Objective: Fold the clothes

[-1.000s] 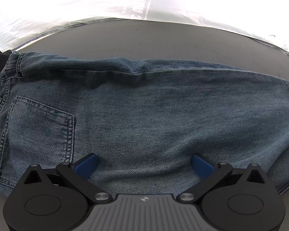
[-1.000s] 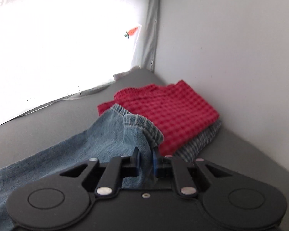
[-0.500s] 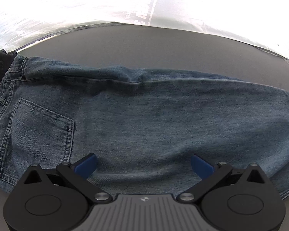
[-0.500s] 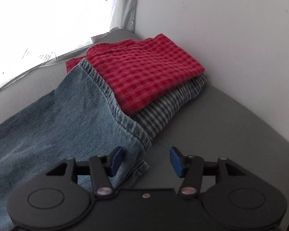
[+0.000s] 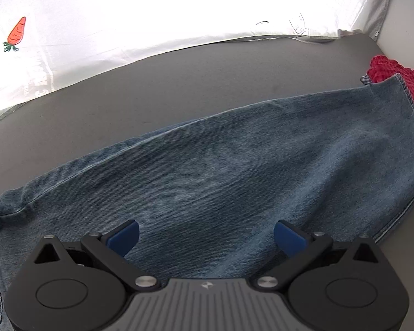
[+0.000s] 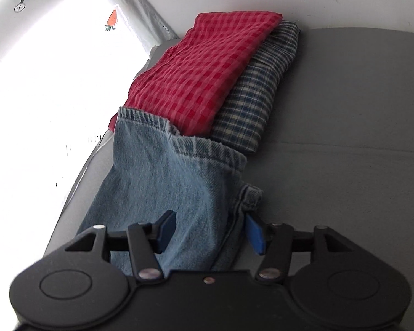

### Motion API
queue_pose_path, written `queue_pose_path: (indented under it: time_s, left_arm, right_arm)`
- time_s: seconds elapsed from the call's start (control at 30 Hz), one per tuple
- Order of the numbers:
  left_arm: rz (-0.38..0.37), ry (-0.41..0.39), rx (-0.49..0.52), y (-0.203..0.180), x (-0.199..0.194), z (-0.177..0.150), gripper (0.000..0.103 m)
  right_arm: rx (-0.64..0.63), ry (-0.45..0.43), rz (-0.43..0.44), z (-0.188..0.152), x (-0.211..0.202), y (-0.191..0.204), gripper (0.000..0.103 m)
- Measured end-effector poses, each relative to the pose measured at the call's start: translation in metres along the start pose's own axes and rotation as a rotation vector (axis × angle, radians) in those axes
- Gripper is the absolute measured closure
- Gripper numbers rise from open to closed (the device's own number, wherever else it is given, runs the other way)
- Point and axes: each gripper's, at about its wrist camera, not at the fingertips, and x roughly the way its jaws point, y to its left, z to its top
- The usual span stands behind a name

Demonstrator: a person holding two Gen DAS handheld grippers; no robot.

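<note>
Two grippers: left gripper (image 5: 206, 234) and right gripper (image 6: 210, 230), both spread wide, holding nothing.
Jeans (image 5: 220, 182): lengthwise on grey surface (image 5: 179, 82), probably laid out for folding.
Hem (image 6: 179, 140): far right, overlapping folded red shirt (image 6: 207, 69).

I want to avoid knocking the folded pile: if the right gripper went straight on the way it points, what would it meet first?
Probably the blue denim jeans leg lying between the open right gripper fingers, then its hem; the folded red checked cloth comes only after that. Depth is unclear.
</note>
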Motion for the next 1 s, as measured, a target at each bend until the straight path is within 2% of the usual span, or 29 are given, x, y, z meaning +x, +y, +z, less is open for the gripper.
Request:
queue_pose_path:
  time_s: [0.13, 0.23, 0.37, 0.47, 0.73, 0.83, 0.93, 1.0]
  left_arm:
    - [0.003, -0.013, 0.063, -0.023, 0.009, 0.017, 0.000]
    - [-0.012, -0.019, 0.085, -0.035, 0.012, 0.031, 0.000]
    - [-0.008, 0.004, 0.103, -0.044, 0.022, 0.040, 0.000]
    - [-0.011, 0.027, 0.096, -0.047, 0.028, 0.042, 0.000]
    - [-0.007, 0.062, 0.070, -0.047, 0.037, 0.041, 0.000]
    - [-0.002, 0.068, 0.065, -0.050, 0.040, 0.040, 0.000]
    - [0.000, 0.034, 0.079, -0.056, 0.040, 0.042, 0.000]
    - [0.015, -0.018, 0.087, -0.062, 0.040, 0.044, 0.001]
  right_arm:
    - [0.012, -0.004, -0.002, 0.009, 0.005, 0.001, 0.046]
    - [-0.030, -0.032, -0.060, 0.014, 0.002, 0.004, 0.046]
    - [-0.091, -0.006, -0.083, 0.019, 0.009, 0.008, 0.046]
    - [-0.154, 0.005, -0.100, 0.019, 0.014, 0.013, 0.046]
    - [-0.164, 0.004, -0.094, 0.018, 0.013, 0.006, 0.044]
    - [-0.207, 0.014, -0.095, 0.018, 0.015, 0.010, 0.044]
    - [-0.246, 0.022, -0.092, 0.018, 0.017, 0.014, 0.051]
    - [-0.284, 0.020, -0.106, 0.017, 0.019, 0.019, 0.055]
